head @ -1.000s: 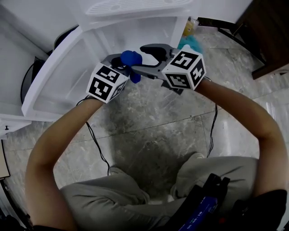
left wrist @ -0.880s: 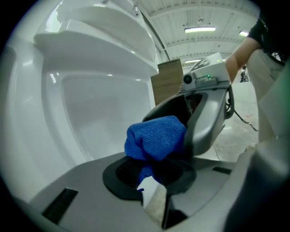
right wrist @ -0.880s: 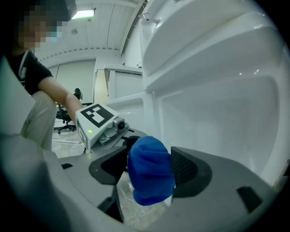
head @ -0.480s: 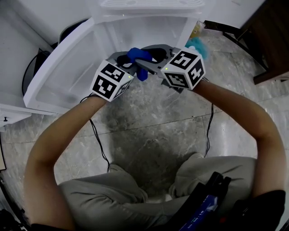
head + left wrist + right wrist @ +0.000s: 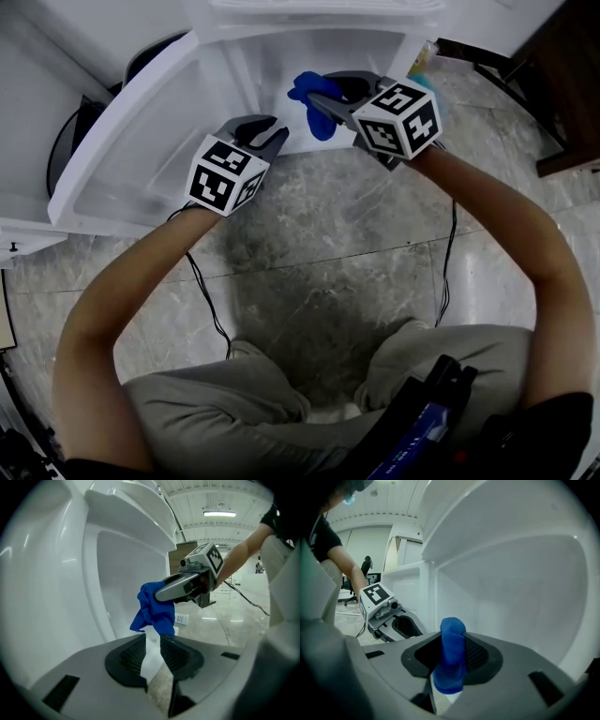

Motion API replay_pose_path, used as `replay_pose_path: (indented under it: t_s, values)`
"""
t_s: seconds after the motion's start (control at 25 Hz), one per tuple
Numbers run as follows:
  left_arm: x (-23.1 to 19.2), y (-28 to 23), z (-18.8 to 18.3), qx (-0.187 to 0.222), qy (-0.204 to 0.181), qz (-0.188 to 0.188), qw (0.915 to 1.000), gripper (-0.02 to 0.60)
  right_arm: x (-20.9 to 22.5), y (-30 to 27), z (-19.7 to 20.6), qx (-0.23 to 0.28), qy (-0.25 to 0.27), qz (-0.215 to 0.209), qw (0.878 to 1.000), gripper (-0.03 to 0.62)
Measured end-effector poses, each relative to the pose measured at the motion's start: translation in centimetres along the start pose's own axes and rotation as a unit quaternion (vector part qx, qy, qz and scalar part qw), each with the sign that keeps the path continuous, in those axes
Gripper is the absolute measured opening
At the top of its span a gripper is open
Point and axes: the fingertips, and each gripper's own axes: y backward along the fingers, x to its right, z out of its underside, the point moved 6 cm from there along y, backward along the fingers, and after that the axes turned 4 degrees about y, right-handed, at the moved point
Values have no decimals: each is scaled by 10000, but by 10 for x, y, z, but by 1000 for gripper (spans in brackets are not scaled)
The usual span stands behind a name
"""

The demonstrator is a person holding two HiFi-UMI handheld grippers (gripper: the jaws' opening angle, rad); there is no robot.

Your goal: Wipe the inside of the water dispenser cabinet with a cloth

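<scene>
The blue cloth (image 5: pixel 314 105) is pinched in my right gripper (image 5: pixel 317 97), whose jaws have just been closing on it. A fold of the cloth (image 5: pixel 452 658) stands between the right gripper's pads. The right gripper reaches into the open white cabinet (image 5: pixel 253 66) of the water dispenser. My left gripper (image 5: pixel 267 131) hangs lower left of it at the cabinet's front edge, its jaws parted with nothing between them. In the left gripper view the cloth (image 5: pixel 152 609) dangles from the right gripper (image 5: pixel 183 585) just beyond the left gripper (image 5: pixel 152 644).
The cabinet's white door (image 5: pixel 122 159) stands swung open to the left. Black cables (image 5: pixel 202 291) trail over the grey marble floor by the person's knees. Dark wooden furniture (image 5: pixel 562 84) is at the far right. A round black object (image 5: pixel 66 150) sits behind the door.
The cloth, earlier between both grippers, now hangs from the right gripper alone. The right gripper has moved up into the cabinet opening. The left gripper has drawn away to the lower left.
</scene>
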Motion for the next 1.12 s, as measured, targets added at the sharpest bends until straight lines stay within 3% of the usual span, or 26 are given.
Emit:
replay_pose_path:
  t_s: [0.16, 0.24, 0.64, 0.8, 0.96, 1.12]
  values:
    - [0, -4, 9, -45, -66, 77, 9999, 91, 6, -19, 7, -99, 131, 67, 9998, 107]
    - [1, -4, 11, 0, -117, 152, 9998, 9, 4, -33, 12, -185, 219, 14, 9996, 107]
    - [-6, -8, 55, -213, 389, 519, 9977, 8, 7, -119, 50, -921, 1200, 3, 9885, 107]
    - [-12, -4, 74, -281, 768, 606, 9948, 9, 10, -153, 64, -1382, 1831, 29, 9733, 107]
    - [-19, 4, 91, -338, 1013, 602, 9925, 8, 17, -178, 74, -1760, 2784, 117, 9441, 107]
    - [-22, 7, 98, -223, 1438, 737, 9866, 9, 41, -197, 71, -1980, 2898, 237, 9361, 107]
